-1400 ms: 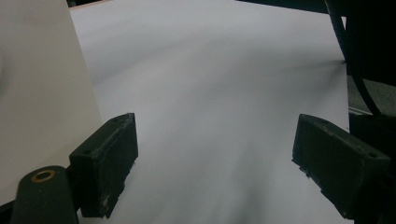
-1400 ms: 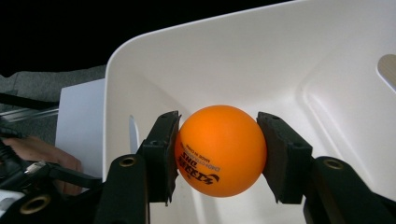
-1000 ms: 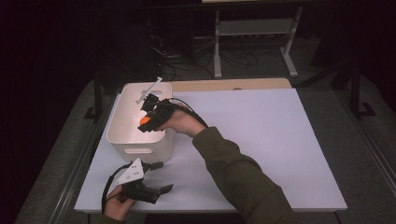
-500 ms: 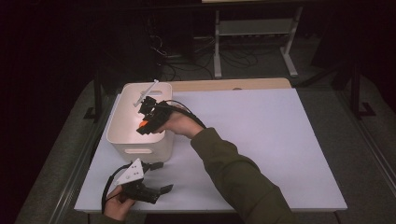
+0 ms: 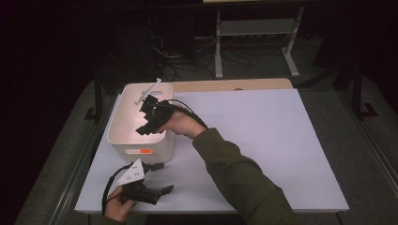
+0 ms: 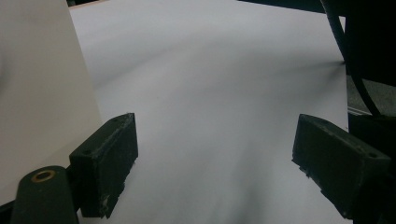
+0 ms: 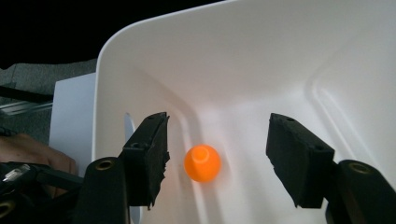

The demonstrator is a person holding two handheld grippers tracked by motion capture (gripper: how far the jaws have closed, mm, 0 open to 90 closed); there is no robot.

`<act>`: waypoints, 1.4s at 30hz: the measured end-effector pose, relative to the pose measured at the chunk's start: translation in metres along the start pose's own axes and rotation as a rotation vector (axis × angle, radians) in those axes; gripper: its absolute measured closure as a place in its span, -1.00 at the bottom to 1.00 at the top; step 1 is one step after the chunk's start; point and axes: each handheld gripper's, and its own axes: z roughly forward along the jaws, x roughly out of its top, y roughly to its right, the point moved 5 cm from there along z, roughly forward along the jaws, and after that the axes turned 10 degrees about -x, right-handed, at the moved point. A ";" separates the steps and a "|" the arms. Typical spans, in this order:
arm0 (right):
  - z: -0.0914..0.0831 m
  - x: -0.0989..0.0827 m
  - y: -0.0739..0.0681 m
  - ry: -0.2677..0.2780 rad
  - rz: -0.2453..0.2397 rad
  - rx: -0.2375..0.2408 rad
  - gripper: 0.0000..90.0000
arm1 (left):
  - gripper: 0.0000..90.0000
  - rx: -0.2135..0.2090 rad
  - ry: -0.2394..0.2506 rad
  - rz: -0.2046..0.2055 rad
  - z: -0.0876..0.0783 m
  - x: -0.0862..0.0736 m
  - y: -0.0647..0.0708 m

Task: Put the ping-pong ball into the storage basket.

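Your right tool (image 5: 149,114) hangs over the white bin (image 5: 123,137) that sits near the worktop's (image 5: 263,140) front-left corner, toward its left edge, and its jaws have just been opening. In the right gripper view they stand parted with nothing pressed between them, and the orange ball (image 7: 201,163) lies loose below them on the bin's floor, close to the wall nearest your left jaw pad. It looks like the release step: the ball is dropped into the bin and the pads no longer touch it. Your left tool (image 5: 143,190) rests near the front edge of the worktop, just in front of the bin, with its 2 jaws spread wide over bare surface and holding nothing; the bin's wall shows at the left of the left gripper view. A thin white stick-like piece (image 5: 147,91) leans across the bin's far rim; what it is I cannot tell. For the next move, lift your right tool straight up out of the bin with the jaws apart, clearing the rim and that leaning piece, so you neither nudge the ball nor tip the bin.
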 end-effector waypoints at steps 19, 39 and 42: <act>-0.045 -0.007 0.019 0.055 0.044 -0.046 -0.26 | -0.69 -0.001 -0.015 -0.021 0.001 0.000 -0.002; -0.095 -0.044 0.040 0.092 0.101 -0.120 -0.39 | -0.69 -0.002 -0.011 -0.031 0.001 0.000 -0.003; -0.099 -0.053 0.042 0.090 0.107 -0.130 -0.42 | -0.69 0.000 -0.010 -0.025 0.001 0.000 -0.003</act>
